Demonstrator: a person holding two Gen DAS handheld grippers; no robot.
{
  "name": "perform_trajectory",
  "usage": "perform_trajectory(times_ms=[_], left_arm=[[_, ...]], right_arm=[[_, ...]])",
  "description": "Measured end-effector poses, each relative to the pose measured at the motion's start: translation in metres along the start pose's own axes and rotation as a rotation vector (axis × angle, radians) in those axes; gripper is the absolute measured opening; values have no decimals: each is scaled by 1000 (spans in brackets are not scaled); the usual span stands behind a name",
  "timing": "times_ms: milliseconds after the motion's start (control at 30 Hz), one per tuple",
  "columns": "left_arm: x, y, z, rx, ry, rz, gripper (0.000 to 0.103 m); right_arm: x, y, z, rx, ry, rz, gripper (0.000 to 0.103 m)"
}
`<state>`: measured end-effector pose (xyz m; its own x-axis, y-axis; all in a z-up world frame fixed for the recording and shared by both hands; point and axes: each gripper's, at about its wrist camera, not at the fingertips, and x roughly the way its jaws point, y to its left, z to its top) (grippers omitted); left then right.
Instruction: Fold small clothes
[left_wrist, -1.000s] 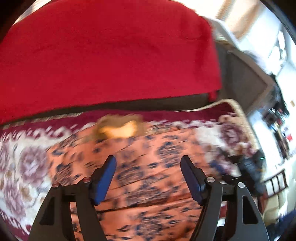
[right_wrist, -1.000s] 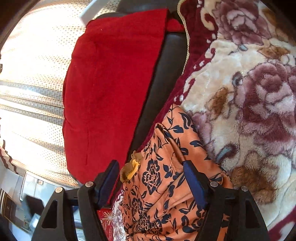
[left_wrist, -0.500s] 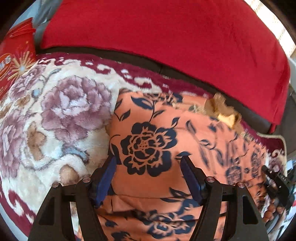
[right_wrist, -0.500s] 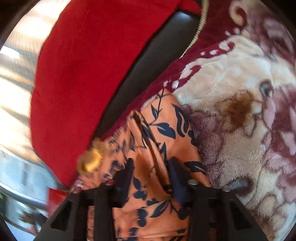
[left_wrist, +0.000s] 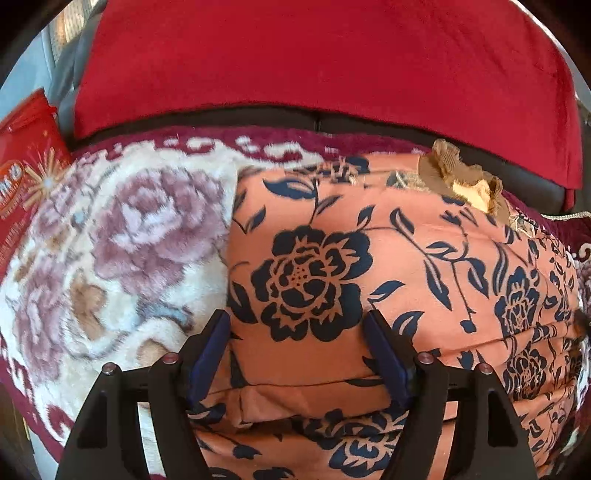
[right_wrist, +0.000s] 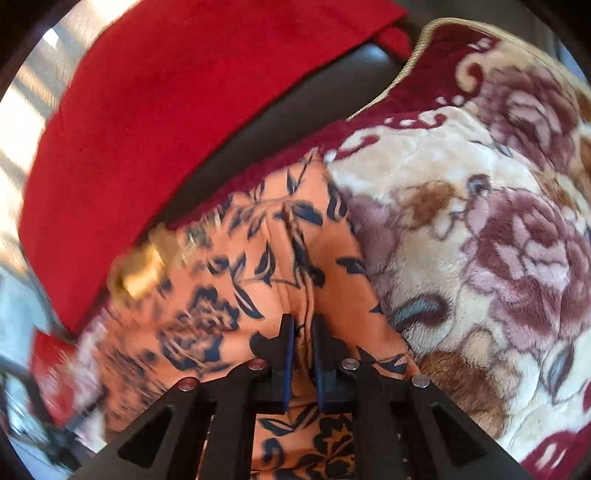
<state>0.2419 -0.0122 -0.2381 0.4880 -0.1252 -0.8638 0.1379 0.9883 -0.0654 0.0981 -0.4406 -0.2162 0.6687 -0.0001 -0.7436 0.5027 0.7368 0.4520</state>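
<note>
An orange garment with dark blue flowers (left_wrist: 388, 266) lies on a plush floral blanket (left_wrist: 122, 258). A tan ruffled trim (left_wrist: 461, 177) sits at its far edge. My left gripper (left_wrist: 299, 332) is open, its blue pads straddling the garment's near left part, low over a fold. In the right wrist view the same garment (right_wrist: 229, 280) lies spread, and my right gripper (right_wrist: 303, 328) is shut on a pinched ridge of its fabric near the right edge. The trim (right_wrist: 144, 269) shows blurred at the left.
A red cushion (left_wrist: 325, 62) on a dark sofa back (left_wrist: 332, 120) stands behind the blanket. A red printed packet (left_wrist: 22, 177) lies at the far left. The blanket (right_wrist: 480, 240) extends to the right of the garment, with a corded maroon border (right_wrist: 424, 55).
My right gripper has closed from open onto a ridge of the garment. My left gripper swung left and lowered over the garment's left part, staying open.
</note>
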Motion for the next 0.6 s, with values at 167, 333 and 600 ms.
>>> perform_trajectory(times_ms=[167, 333, 600], left_arm=[[-32, -10, 0, 42, -124, -107, 76], [-9, -27, 1, 77, 3, -201, 76], [0, -36, -5, 164, 62, -178, 77]], right_arm=[[-59, -1, 8, 25, -305, 18, 72], [-37, 31, -1, -102, -173, 223, 71], [28, 67, -22, -299, 86, 62, 53]])
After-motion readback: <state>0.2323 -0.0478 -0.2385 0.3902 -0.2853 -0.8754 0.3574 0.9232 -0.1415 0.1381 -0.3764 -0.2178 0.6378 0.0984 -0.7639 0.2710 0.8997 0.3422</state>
